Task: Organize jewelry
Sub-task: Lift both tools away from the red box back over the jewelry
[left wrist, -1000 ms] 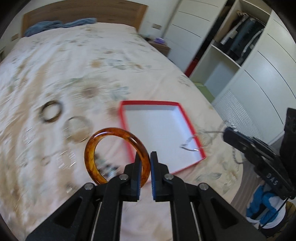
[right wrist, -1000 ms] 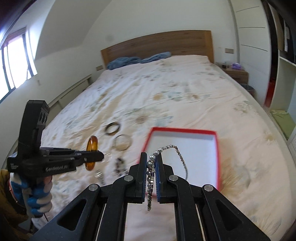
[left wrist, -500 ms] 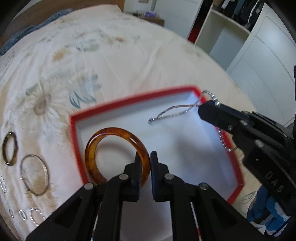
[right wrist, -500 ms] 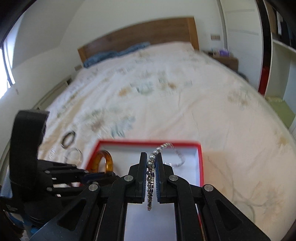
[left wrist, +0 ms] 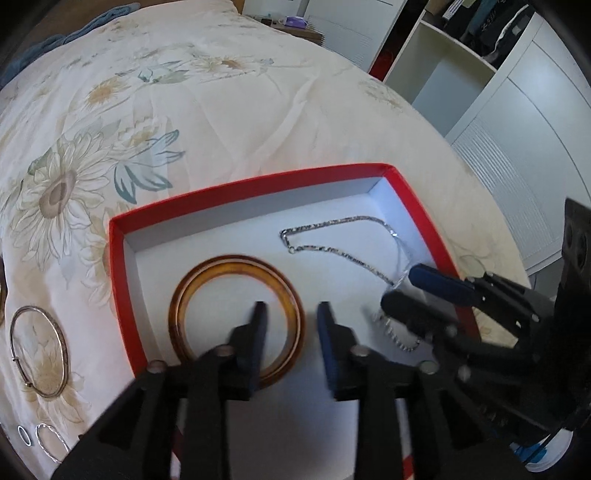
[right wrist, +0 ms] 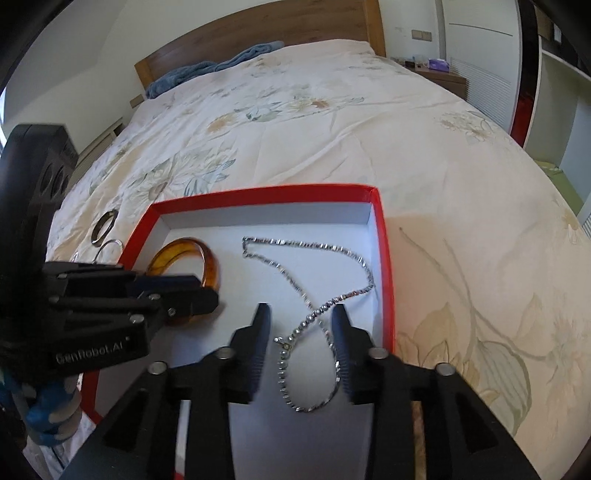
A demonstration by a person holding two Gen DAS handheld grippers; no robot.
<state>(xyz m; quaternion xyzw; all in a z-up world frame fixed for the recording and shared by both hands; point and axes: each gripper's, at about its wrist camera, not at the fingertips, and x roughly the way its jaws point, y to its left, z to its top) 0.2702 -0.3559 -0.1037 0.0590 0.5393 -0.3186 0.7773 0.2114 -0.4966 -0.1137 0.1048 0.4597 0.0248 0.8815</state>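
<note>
A red box [left wrist: 251, 181] [right wrist: 266, 194] with a white floor sits on the flowered bedspread. Inside it at the left is an amber bangle [left wrist: 221, 260] [right wrist: 207, 258], blurred in the left wrist view. My left gripper [left wrist: 291, 308] [right wrist: 205, 290] hangs over it with its jaws opening; the bangle's near rim is between the fingers, untouched by the pads. A silver beaded necklace [left wrist: 332, 251] [right wrist: 306, 245] lies spread on the box floor. My right gripper [right wrist: 300, 312] [left wrist: 400, 288] is also opening, the necklace's near loop lying loose between its fingers.
Left of the box, loose on the bedspread, lie a large silver bangle [left wrist: 38, 350], small rings [left wrist: 48, 443] and a dark ring [right wrist: 103, 225]. White wardrobes and open shelves [left wrist: 443, 66] stand to the right. A wooden headboard [right wrist: 258, 26] and blue cloth are at the far end.
Both grippers came down over the red box. Their jaws, shut on the bangle and the necklace before, have parted, and both pieces now rest in the box.
</note>
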